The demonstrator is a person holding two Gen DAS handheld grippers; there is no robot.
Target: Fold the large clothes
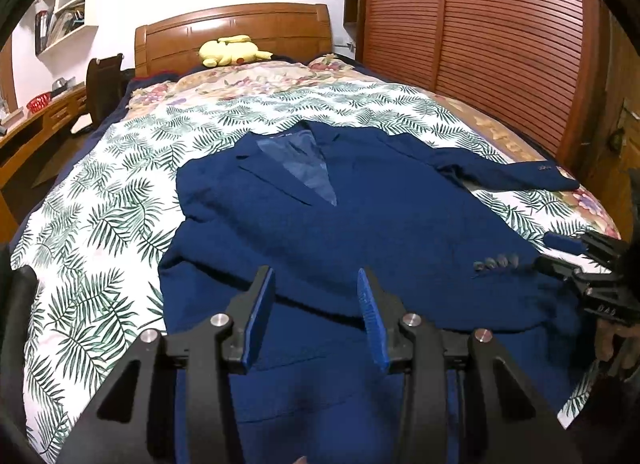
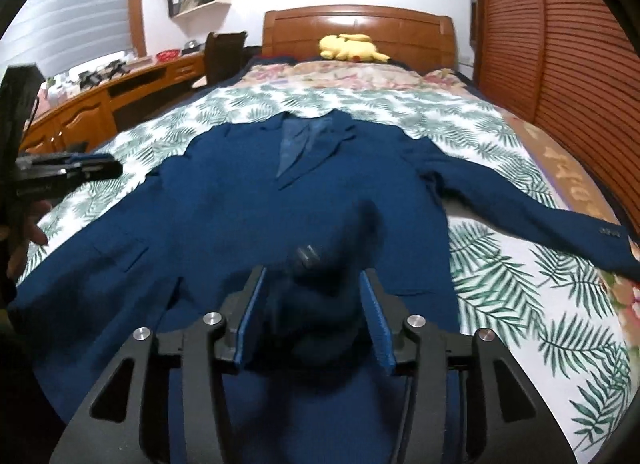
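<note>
Bedroom shot, pretty ordinary: wooden headboard (image 1: 232,29) at the far end, slatted wardrobe doors (image 1: 500,43) along the right, and a bed (image 1: 92,199) with a leaf-print cover taking up most of the view. Yellow plush toy (image 1: 230,49) parked up by the headboard, well apart from the action.

Spread face-up on the near half of the bed is the navy jacket (image 1: 380,215), collar pointing far, hem towards the person. Right sleeve (image 2: 532,207) is stretched out flat to the right. The left sleeve looks already brought across the front, since its buttoned cuff (image 1: 496,262) sits on the lower right of the body. My guess is it's laid flat like this so the sleeves go in first, then the body gets folded.

Left claw (image 1: 316,316) hovers low over the hem, angled down, fingers apart with nothing clamped, just cloth beneath. Right claw (image 2: 310,304) is also tilted down over the jacket near that cuff, fingers spread, with a blurry bunch of navy fabric and the cuff buttons in the gap. The pads don't look to be pressing it, so I'd say it's let go.
</note>
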